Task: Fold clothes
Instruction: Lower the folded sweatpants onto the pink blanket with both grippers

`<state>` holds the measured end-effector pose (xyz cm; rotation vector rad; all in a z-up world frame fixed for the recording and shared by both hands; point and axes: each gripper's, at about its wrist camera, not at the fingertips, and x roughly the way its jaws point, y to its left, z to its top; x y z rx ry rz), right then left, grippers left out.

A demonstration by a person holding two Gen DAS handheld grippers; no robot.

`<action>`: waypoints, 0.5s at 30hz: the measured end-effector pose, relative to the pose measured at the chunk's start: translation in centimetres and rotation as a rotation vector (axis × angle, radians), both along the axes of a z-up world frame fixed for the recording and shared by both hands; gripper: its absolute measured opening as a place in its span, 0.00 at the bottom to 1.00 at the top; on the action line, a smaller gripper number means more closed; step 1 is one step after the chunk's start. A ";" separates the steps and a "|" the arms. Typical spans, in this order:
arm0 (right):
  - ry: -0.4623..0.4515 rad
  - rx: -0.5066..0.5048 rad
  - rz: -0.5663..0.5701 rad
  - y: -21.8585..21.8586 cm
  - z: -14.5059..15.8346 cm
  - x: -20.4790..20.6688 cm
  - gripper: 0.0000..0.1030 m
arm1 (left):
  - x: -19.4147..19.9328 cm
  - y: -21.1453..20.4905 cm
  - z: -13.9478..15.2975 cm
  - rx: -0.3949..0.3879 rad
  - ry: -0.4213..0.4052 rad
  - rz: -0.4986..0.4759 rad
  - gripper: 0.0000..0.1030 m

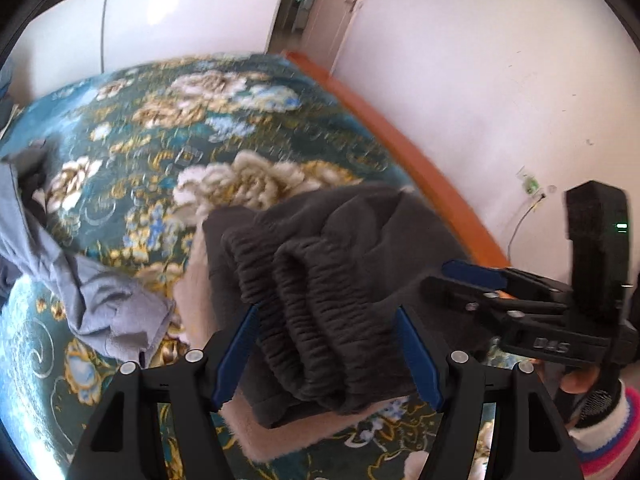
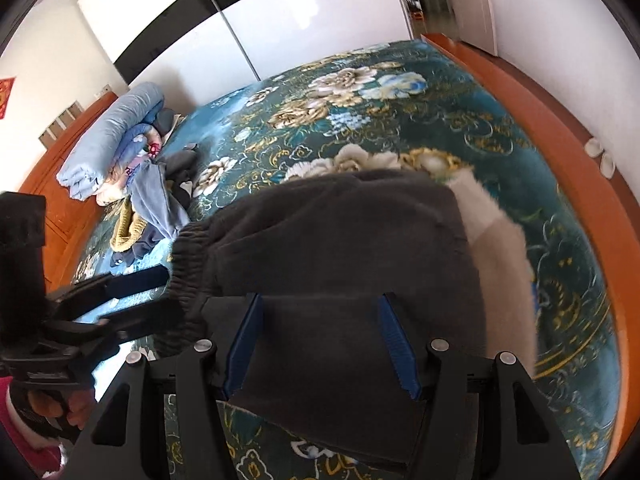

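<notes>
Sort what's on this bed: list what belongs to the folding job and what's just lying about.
Folding job:
dark grey trousers
left hand-held gripper
right hand-held gripper
pile of unfolded clothes

Lying about:
rolled blue quilt
slippers
floral bedspread

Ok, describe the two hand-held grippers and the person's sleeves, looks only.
Both are matte black frames with silver bolts and flat blue finger pads. The left hand-held gripper and right hand-held gripper match. The right one's body shows white lettering and a green light. The right sleeve cuff is striped white, pink and blue.
</notes>
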<state>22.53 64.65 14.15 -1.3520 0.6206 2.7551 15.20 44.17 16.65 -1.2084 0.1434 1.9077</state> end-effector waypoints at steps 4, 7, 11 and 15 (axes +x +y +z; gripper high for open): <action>-0.013 -0.009 0.001 -0.3 -0.9 -0.3 0.63 | -1.4 -0.4 -1.8 0.018 -0.082 0.043 0.72; -0.012 -0.004 0.005 -0.8 -1.3 -0.6 0.74 | -2.4 -0.8 -3.0 0.034 -0.137 0.075 0.73; -0.029 0.057 0.017 -2.1 -1.8 -1.3 0.77 | -2.6 -0.9 -3.6 0.030 -0.148 0.076 0.73; -0.038 0.120 0.035 -3.1 -1.9 -1.4 0.78 | -2.5 -1.9 -2.8 0.060 -0.161 0.074 0.73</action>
